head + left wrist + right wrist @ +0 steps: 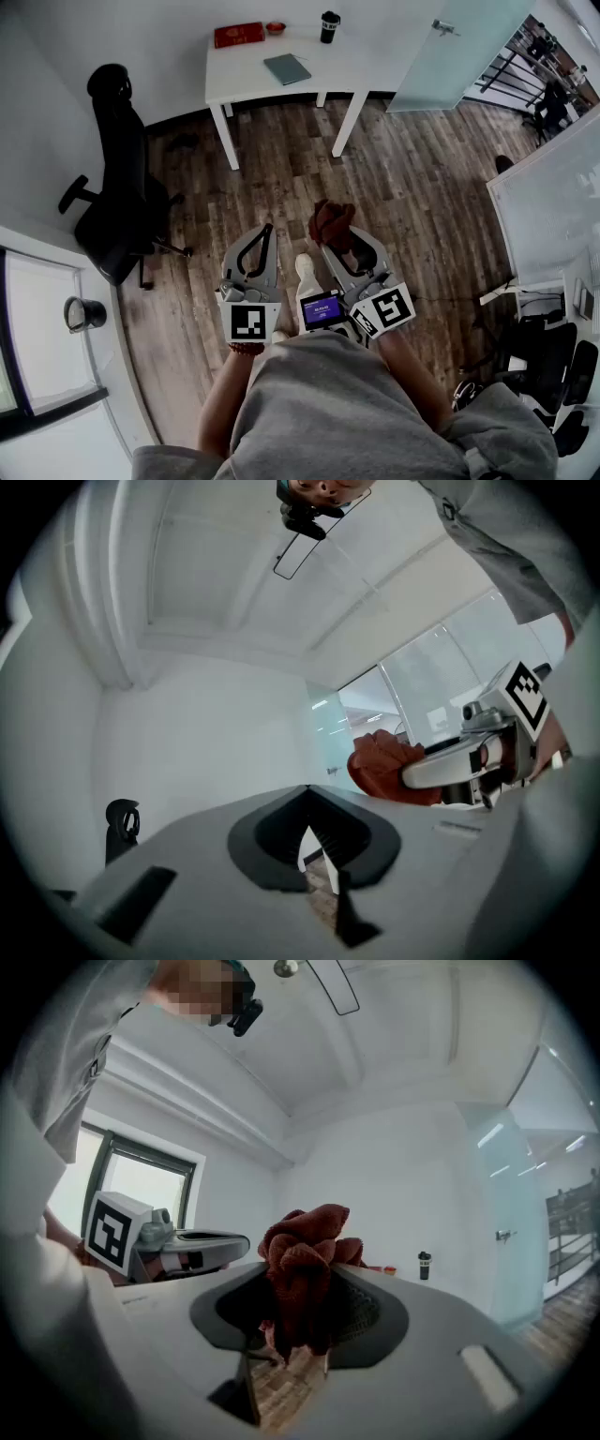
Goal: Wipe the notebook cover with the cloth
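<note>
Right gripper (336,242) clenched on the bunched cloth (330,221), left gripper (266,231) closed on nothing, notebook (287,68) well ahead of both on the bench (375,56) (untouched), so wiping looks unstarted: approach and wipe remain.

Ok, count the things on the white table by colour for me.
Red: 2, a book and a small dish
Black: 1, a cup
Grey-blue: 1, the notebook
Total: 4
</note>
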Available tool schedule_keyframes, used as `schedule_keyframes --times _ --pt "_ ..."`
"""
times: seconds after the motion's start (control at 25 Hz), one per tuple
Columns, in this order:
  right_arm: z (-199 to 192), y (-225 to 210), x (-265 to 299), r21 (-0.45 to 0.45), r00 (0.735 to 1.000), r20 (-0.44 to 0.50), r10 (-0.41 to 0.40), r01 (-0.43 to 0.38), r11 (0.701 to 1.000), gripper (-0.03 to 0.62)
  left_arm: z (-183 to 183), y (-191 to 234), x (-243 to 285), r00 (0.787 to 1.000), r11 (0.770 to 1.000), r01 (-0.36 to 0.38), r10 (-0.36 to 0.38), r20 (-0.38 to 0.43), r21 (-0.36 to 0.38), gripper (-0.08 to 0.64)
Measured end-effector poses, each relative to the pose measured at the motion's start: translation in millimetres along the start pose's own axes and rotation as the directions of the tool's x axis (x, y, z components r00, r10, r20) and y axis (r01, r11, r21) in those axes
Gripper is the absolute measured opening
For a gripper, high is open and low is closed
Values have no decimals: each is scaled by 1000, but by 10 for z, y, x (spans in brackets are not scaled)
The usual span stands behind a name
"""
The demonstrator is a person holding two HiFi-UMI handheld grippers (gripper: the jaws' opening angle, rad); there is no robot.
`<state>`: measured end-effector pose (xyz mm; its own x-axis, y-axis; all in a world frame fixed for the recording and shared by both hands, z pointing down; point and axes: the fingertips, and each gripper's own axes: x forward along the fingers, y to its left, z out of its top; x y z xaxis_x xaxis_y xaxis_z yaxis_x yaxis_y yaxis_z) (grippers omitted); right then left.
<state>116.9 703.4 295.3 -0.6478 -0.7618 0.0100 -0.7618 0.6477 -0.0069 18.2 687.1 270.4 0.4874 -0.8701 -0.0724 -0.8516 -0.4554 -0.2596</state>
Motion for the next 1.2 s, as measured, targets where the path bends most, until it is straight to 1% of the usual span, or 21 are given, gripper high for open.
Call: schedule_keyframes --times 0.12,0.32,0.4,0.48,0.56,0.64,0.72,0.8,0.92,1.0,1.08,1.2 --pt "-17 -195 170 32 999 13 38 -38 999 192 -104 39 259 1000 1000 6 -6 -14 -2 0" --pt "-108 -748 588 40 999 -21 31 -30 999 196 -232 212 861 999 1000 19 -19 -27 6 2" --pt "-122 -997 786 46 998 -38 42 -40 998 195 -247 306 1159 1000 1000 20 -19 -17 6 2" --pt "-118 -1231 986 45 997 -51 63 -61 997 195 -314 402 1457 999 1000 19 -19 -38 7 2" --pt "-110 -1468 1171 51 994 -60 88 -85 995 195 -388 489 1747 998 1000 10 -10 -61 6 2" --pt "-122 -1708 1357 66 990 -78 118 -113 991 195 -413 585 2042 999 1000 -5 6 -48 19 2" --pt "-141 -1925 1546 76 982 -104 159 -151 986 195 -501 665 2300 998 1000 -19 20 -65 10 7" --pt "-143 -2142 1732 73 976 -109 186 -179 981 195 -599 738 2533 996 1000 -31 31 -88 5 16" --pt "-172 -2436 2039 62 967 -115 227 -222 973 195 -683 899 2848 995 998 -59 59 -83 8 20" --pt "-224 -2612 2260 63 962 -130 241 -235 970 195 -750 1015 3001 993 997 -72 73 -91 6 21" --pt "-305 -2757 2456 76 958 -156 242 -233 969 195 -845 1096 3091 991 998 -60 62 -116 16 26" --pt "-446 -2953 2744 104 953 -195 230 -213 971 196 -991 1202 3209 992 1000 -9 12 -122 20 39"
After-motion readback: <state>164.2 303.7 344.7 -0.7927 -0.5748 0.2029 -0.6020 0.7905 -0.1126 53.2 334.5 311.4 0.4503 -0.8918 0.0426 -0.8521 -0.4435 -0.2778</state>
